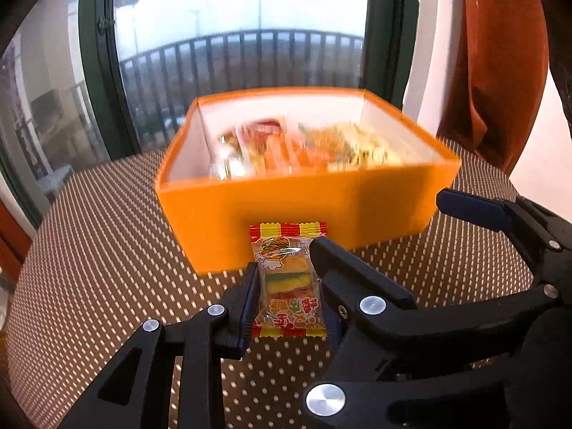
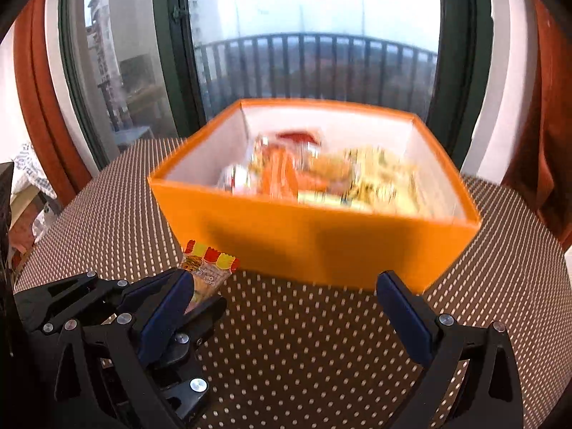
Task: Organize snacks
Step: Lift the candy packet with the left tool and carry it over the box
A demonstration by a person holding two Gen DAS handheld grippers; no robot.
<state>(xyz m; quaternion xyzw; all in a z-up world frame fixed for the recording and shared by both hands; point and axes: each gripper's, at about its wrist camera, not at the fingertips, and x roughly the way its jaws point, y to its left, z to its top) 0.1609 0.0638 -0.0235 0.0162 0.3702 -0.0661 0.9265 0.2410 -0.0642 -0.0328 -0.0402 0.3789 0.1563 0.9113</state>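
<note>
Behind everything stands a tall dark-framed window point(image 1: 243, 35) with a balcony railing point(image 1: 250, 57) outside and rust-orange curtains point(image 1: 500, 71) at the sides. Nearer lies the bench point(image 1: 107, 250), covered in a brown cloth with pale dots. On it, at the far middle, sits an orange box point(image 1: 304, 207) with white inner walls, open at the top; a blurred heap of snack packets point(image 1: 304, 146) fills its floor, red, orange and yellow, too smeared to name singly.

In my left gripper point(image 1: 286, 286) I hold a small gummy candy packet point(image 1: 289, 279), clear with red and yellow striped ends and a burger cartoon. My left fingers point(image 1: 246, 300) press narrow on its two long sides, and it hangs above the cloth, just near the box's front wall.

My right gripper point(image 2: 296, 307) stands to the right of it, its blue-padded fingers point(image 2: 404, 307) spread wide with only dotted cloth between them, near the box's front wall.
</note>
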